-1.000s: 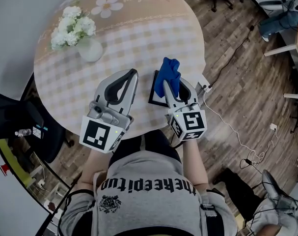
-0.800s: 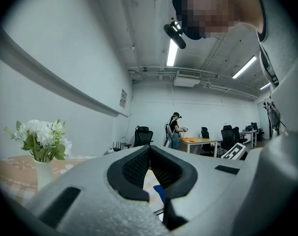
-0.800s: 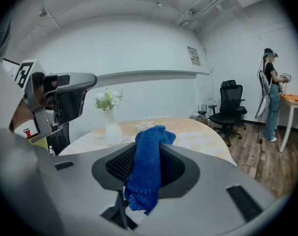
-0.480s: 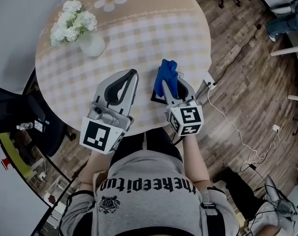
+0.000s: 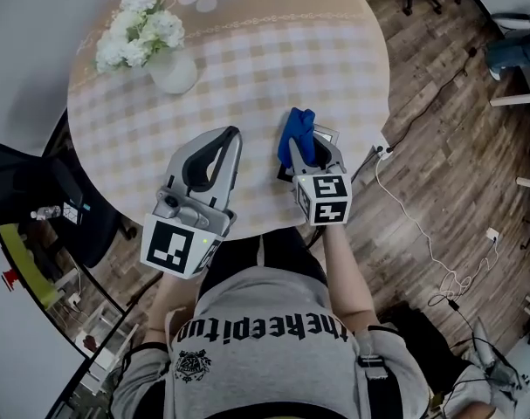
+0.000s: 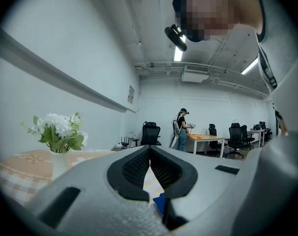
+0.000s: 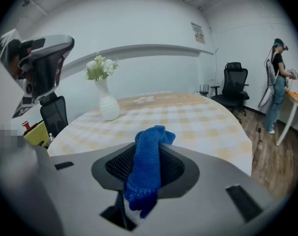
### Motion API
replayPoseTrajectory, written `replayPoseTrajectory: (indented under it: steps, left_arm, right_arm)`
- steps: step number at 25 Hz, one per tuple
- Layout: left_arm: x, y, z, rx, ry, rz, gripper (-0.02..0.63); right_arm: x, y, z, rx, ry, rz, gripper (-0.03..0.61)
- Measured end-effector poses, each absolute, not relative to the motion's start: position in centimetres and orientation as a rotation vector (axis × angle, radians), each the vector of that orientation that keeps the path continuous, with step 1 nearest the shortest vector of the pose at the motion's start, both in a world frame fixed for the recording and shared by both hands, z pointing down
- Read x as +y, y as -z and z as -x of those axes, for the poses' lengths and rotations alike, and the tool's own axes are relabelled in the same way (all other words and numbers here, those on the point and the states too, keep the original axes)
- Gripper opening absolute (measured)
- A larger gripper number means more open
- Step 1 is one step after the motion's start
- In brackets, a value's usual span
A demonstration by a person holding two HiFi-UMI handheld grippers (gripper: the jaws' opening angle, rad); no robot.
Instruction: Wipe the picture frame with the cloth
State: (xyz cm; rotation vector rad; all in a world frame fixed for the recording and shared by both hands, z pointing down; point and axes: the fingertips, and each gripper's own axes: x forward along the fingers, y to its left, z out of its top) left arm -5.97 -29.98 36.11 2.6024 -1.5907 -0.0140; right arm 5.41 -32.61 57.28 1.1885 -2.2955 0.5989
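My right gripper (image 5: 309, 144) is shut on a blue cloth (image 5: 298, 136) and hovers over the picture frame (image 5: 285, 174), which lies flat near the round table's front right edge. Only the frame's dark edge and a pale corner show under the gripper. In the right gripper view the cloth (image 7: 148, 168) hangs bunched between the jaws of the right gripper (image 7: 151, 144). My left gripper (image 5: 230, 135) is to the left of the frame, above the table, jaws closed with nothing in them. The left gripper (image 6: 149, 149) shows its tips touching in its own view.
A white vase with white flowers (image 5: 171, 70) stands at the far left of the checked tablecloth (image 5: 273, 68). A dark chair (image 5: 37, 203) is left of the table, and cables (image 5: 422, 234) run over the wood floor at right. A person (image 6: 182, 127) stands far off among office chairs.
The right gripper with the cloth has drawn back toward the table's near edge and covers more of the frame. The left gripper has barely moved.
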Motion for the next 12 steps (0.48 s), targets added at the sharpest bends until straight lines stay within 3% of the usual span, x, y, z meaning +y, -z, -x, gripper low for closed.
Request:
replayPoseTrajectory:
  steps: [12]
  left_arm:
    - [-30.3, -36.5, 7.1, -1.621, 0.007, -2.573, 0.018]
  right_arm:
    - [-32.9, -60.8, -6.6, -2.077, -0.62, -1.171, 0.121]
